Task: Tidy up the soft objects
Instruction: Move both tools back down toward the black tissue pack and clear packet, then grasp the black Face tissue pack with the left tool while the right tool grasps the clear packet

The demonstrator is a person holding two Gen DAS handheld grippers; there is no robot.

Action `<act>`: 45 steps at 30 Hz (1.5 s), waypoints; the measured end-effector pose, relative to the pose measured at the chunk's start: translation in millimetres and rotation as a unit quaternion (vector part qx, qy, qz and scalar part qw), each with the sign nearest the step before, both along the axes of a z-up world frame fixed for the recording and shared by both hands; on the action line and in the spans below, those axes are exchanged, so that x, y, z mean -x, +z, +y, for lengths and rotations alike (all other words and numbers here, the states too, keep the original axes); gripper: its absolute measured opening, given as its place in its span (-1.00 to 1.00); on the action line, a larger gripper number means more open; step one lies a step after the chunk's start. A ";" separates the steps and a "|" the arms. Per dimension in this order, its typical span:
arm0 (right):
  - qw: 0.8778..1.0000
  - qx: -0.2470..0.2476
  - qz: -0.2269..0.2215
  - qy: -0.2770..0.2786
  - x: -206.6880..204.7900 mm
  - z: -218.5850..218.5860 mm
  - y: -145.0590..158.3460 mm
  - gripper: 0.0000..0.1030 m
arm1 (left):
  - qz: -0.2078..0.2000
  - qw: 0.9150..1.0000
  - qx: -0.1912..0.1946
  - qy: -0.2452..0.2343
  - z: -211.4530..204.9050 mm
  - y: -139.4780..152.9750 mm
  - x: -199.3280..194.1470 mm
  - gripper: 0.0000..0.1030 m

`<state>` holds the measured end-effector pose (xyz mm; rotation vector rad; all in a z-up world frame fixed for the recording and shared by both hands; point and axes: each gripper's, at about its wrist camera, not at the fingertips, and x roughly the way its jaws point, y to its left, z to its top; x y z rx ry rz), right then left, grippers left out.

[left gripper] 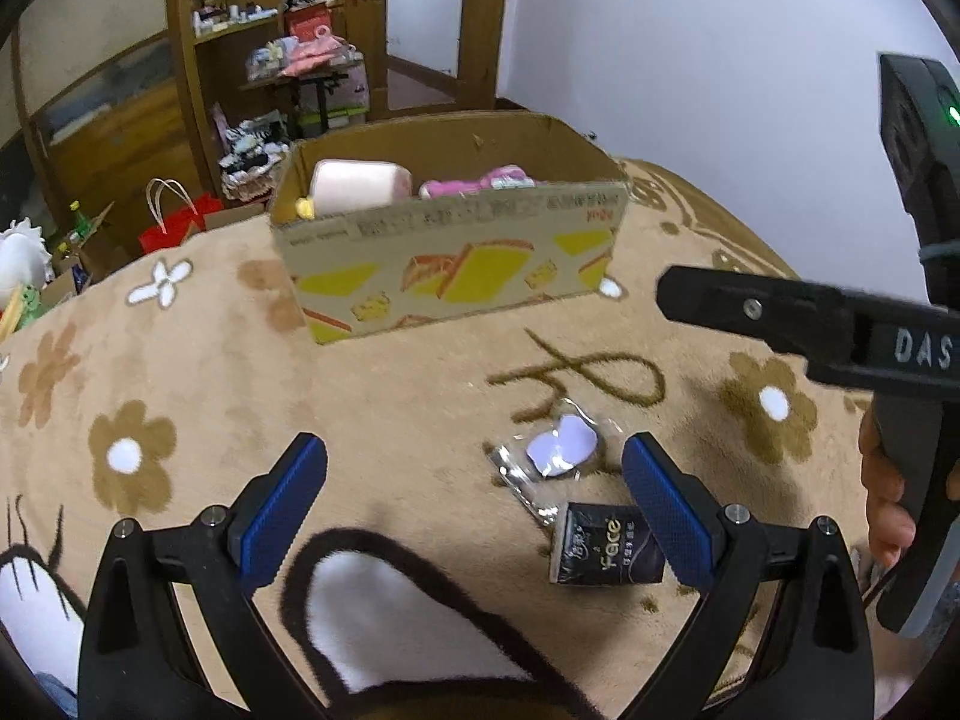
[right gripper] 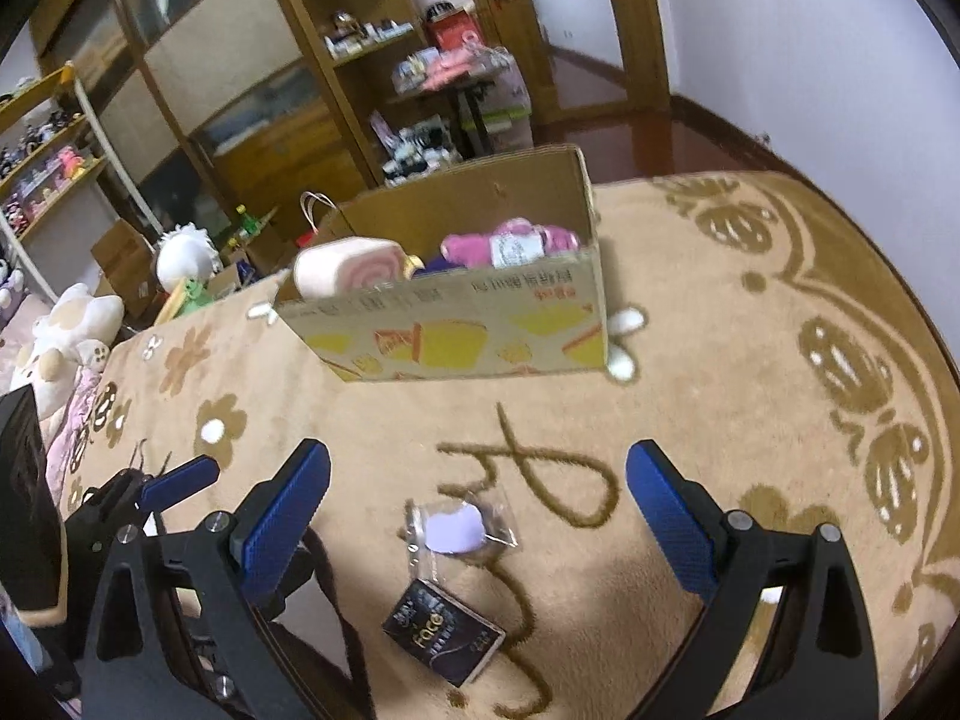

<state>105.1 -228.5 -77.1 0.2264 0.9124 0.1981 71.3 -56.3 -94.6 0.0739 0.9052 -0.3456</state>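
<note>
2 small items are seen on the tan flower-patterned blanket (left gripper: 384, 396) in front of an open cardboard box (left gripper: 456, 264): a clear plastic packet holding a pale lilac pad (left gripper: 561, 447) and, just beside it on the near side, a black tissue pack printed "Face" (left gripper: 606, 543). In the right wrist view the same packet (right gripper: 459, 528) and tissue pack (right gripper: 444, 630) are shown lying close together, the packet's trailing corner nearly touching the pack; whether they actually touch cannot be told.

The left gripper (left gripper: 474, 459) is held with its blue-padded fingers spread wide and nothing between them — the packet and the tissue pack are seen just inside its right finger, on the blanket. The right gripper (right gripper: 477, 471) is likewise spread wide and empty, and both items are framed between its fingers. In the left wrist view the right gripper's black body is seen at the right edge, gripped by a hand (left gripper: 888, 498).

Inside the box, a pink-and-white swirl-roll plush (right gripper: 345, 276) is seen at the left end and a pink plush toy with a white label (right gripper: 510, 243) at the right end. Behind the blanket, wooden shelving (right gripper: 336, 60) and a red paper bag (left gripper: 180, 225) are visible, and plush toys (right gripper: 72, 324) are piled at the left.
</note>
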 end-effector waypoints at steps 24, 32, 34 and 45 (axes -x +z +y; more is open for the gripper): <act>0.991 0.017 0.133 0.022 -21.3 -6.9 -67.7 1.00 | 0.124 0.986 0.031 -0.106 -55.7 -66.6 -0.2 0.90; 0.985 0.044 0.162 0.036 -19.3 2.8 -83.3 0.90 | 0.126 0.987 -0.024 -0.101 -66.1 -81.0 -0.8 0.85; 0.983 0.046 0.171 0.039 -19.8 3.5 -87.4 0.82 | 0.138 0.986 -0.022 -0.094 -64.2 -84.7 -4.2 0.65; 0.980 0.021 0.177 0.085 -24.8 27.8 -99.0 0.32 | 0.173 0.984 0.010 -0.046 -41.3 -88.5 -23.8 0.22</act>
